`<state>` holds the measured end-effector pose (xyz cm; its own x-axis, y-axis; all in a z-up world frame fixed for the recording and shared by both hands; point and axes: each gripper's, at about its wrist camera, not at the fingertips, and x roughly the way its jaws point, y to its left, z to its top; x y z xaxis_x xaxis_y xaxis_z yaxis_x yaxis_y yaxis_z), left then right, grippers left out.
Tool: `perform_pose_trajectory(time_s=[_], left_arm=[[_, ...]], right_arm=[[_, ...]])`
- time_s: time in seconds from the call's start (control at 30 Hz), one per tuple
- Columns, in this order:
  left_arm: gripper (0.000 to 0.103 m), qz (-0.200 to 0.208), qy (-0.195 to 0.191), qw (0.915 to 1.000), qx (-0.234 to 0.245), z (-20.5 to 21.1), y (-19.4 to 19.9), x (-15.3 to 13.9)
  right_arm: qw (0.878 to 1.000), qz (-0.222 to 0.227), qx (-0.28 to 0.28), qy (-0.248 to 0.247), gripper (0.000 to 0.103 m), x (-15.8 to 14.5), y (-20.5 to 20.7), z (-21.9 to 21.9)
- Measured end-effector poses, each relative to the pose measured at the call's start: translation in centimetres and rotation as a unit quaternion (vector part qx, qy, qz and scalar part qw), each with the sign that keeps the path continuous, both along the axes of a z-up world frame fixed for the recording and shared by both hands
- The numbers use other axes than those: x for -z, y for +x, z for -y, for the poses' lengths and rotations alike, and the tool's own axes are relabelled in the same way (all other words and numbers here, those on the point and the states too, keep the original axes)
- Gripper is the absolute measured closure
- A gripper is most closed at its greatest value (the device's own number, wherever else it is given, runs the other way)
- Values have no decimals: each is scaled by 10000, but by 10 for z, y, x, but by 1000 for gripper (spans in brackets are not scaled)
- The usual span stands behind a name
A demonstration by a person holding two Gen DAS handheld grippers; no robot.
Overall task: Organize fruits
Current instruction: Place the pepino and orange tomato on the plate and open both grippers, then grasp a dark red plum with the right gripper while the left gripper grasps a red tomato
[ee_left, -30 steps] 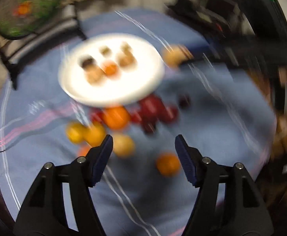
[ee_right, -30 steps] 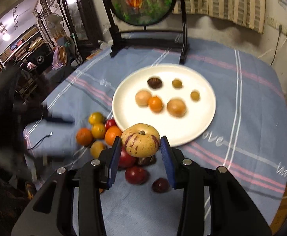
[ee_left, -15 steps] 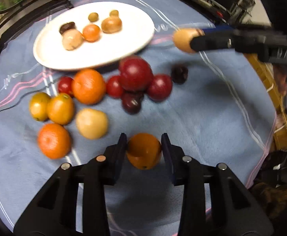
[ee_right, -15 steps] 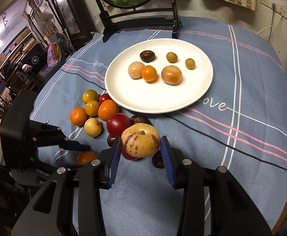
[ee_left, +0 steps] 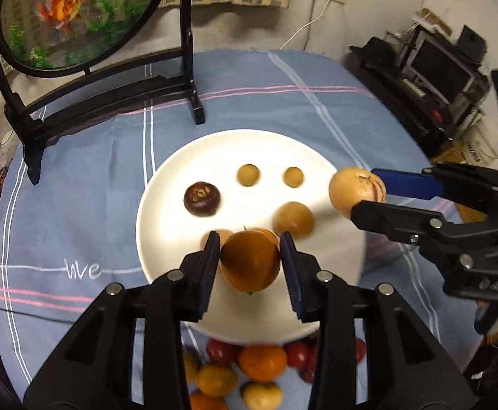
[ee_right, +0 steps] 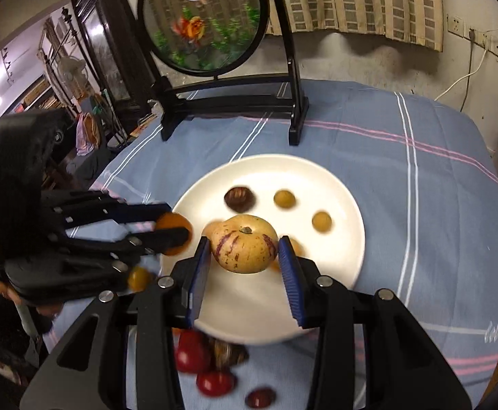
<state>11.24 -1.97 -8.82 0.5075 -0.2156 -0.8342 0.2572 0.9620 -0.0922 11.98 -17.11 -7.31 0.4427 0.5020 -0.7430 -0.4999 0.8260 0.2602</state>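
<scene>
Loose round fruits (ee_left: 262, 364) heaped nearest on blue striped cloth. Left tongs (ee_left: 250, 263) clamp smooth orange (ee_left: 250, 261) over glossy white plate (ee_left: 167, 218). Right tongs (ee_right: 244, 251) clamp purple-streaked yellow melon (ee_right: 244, 247) above same plate.

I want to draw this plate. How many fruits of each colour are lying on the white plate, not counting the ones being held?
Dark brown fruit: 1
Small olive-yellow fruits: 2
Tan fruits: 2, one half hidden
Small orange: 1, mostly hidden
Total on the white plate: 6
</scene>
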Motion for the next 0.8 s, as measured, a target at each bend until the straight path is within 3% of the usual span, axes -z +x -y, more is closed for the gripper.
perform_pose_trajectory(time_s=[0.17, 0.23, 0.27, 0.57, 0.63, 0.8], left_arm=[[65, -59, 370, 9993, -24, 11, 24, 24], [40, -41, 395, 9992, -37, 12, 31, 28], [37, 5, 414, 9991, -74, 11, 31, 28], [37, 121, 343, 9990, -268, -15, 22, 11], [36, 193, 311, 9989, -282, -19, 13, 2], [33, 391, 256, 9986, -258, -25, -22, -18]], right_arm=[[9997, -224, 25, -77, 61, 20, 29, -12], [9988, -479, 108, -92, 60, 31, 43, -14], [9984, -536, 142, -111, 59, 33, 48, -15], [9986, -419, 278, 164, 53, 16, 42, 12], [9989, -366, 239, 178, 46, 11, 27, 22], [9995, -242, -67, -197, 46, 11, -32, 42]])
